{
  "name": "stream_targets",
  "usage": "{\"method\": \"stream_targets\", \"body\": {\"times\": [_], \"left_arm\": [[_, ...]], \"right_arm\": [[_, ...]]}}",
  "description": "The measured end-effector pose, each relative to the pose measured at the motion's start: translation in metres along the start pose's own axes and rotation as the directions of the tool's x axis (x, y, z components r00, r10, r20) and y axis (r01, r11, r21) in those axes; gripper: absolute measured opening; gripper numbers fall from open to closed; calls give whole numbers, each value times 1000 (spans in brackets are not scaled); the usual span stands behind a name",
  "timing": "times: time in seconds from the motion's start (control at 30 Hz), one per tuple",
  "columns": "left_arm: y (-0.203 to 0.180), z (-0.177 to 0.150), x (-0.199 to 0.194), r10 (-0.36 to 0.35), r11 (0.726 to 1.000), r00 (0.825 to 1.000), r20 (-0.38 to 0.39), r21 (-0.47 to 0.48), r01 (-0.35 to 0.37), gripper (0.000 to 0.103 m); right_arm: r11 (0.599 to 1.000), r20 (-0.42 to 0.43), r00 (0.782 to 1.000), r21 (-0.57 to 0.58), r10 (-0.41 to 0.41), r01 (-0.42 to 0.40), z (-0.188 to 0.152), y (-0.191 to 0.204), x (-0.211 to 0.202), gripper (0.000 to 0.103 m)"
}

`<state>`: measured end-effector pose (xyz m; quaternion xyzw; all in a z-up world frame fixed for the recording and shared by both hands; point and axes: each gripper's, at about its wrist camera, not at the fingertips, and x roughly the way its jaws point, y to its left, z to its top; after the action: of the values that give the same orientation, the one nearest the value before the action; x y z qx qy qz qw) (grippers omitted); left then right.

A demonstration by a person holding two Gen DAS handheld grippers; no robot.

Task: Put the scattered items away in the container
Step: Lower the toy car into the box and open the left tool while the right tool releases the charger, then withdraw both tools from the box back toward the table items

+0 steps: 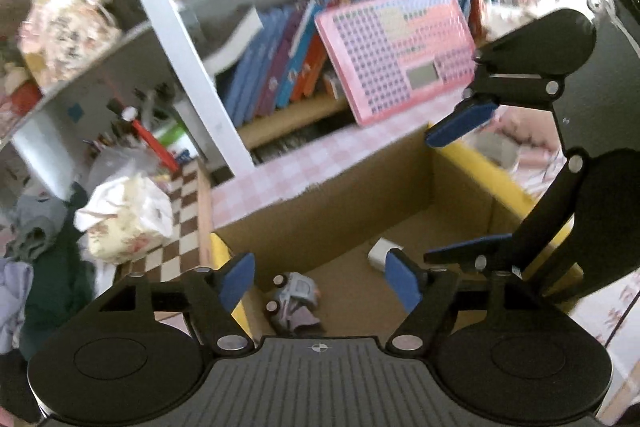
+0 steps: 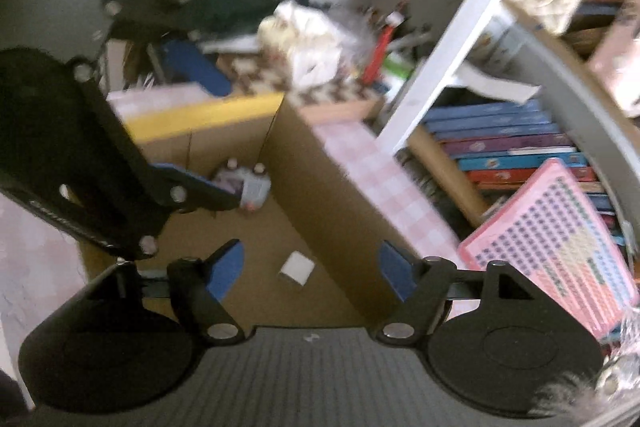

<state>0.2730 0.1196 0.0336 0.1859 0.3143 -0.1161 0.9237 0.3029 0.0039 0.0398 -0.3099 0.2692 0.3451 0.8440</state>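
An open cardboard box (image 1: pixel 320 211) with yellow-edged flaps holds a small pale toy car (image 1: pixel 294 297) and a small white block (image 1: pixel 380 253). My left gripper (image 1: pixel 320 283) is open and empty just above the box's near edge, over the toy car. My right gripper (image 1: pixel 464 187) shows at the right, open above the box. In the right wrist view the box (image 2: pixel 320 195), toy car (image 2: pixel 248 185) and white block (image 2: pixel 297 268) lie below my open, empty right gripper (image 2: pixel 310 269). The left gripper (image 2: pixel 192 187) reaches in from the left there.
A white shelf frame (image 1: pixel 180 39) with a row of books (image 1: pixel 276 63) and a leaning pink keyboard toy (image 1: pixel 400 47) stands behind the box. A floral bag (image 1: pixel 124 219) sits on a checkered board (image 1: pixel 184 227) at left, beside piled clothes (image 1: pixel 48 267).
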Motion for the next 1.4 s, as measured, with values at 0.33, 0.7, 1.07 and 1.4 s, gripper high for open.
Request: {"method": "stream_targets", "body": {"times": [0.33, 0.7, 1.07, 1.4], "left_arm": [[-6, -25, -93, 59, 991, 991, 118, -129, -43, 88], [-21, -78, -153, 111, 953, 988, 110, -295, -74, 96], [-40, -131, -173, 79, 928, 996, 29, -366, -63, 99], [-67, -160, -179, 50, 916, 999, -18, -399, -53, 100]], "right_arm": [[984, 136, 986, 158, -99, 77, -11, 34, -87, 76], [911, 200, 953, 388, -227, 136, -50, 95, -150, 88], [834, 91, 947, 503, -310, 225, -94, 157, -167, 88], [703, -24, 935, 653, -355, 283, -122, 177, -178, 98]]}}
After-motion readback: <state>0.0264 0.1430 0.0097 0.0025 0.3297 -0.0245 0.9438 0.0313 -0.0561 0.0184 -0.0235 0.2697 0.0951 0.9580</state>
